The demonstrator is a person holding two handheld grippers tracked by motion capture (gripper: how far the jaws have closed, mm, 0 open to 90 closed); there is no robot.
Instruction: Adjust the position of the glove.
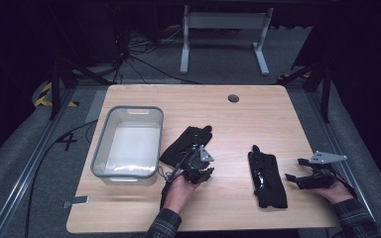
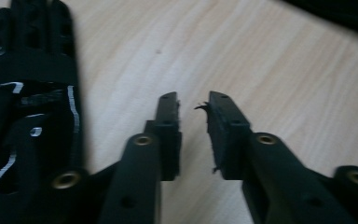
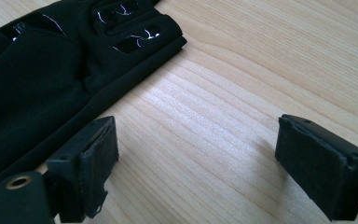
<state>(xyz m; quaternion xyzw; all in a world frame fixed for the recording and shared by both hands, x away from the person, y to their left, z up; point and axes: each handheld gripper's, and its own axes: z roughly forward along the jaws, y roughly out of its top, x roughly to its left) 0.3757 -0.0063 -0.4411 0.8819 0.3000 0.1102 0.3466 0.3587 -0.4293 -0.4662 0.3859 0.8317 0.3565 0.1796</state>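
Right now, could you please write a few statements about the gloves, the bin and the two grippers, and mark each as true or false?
1. Two black gloves lie on the table. True: the left glove and the right glove lie apart.
2. A glove lies inside the grey bin. False: neither glove is in it; both lie on the wood.
3. The right gripper has its jaws wide apart with bare wood between them. True.
4. The left gripper clamps a glove. False: its jaws stand close together with nothing between them, and the glove lies beside them.
5. The bin stands right of both gloves. False: it stands left of them.
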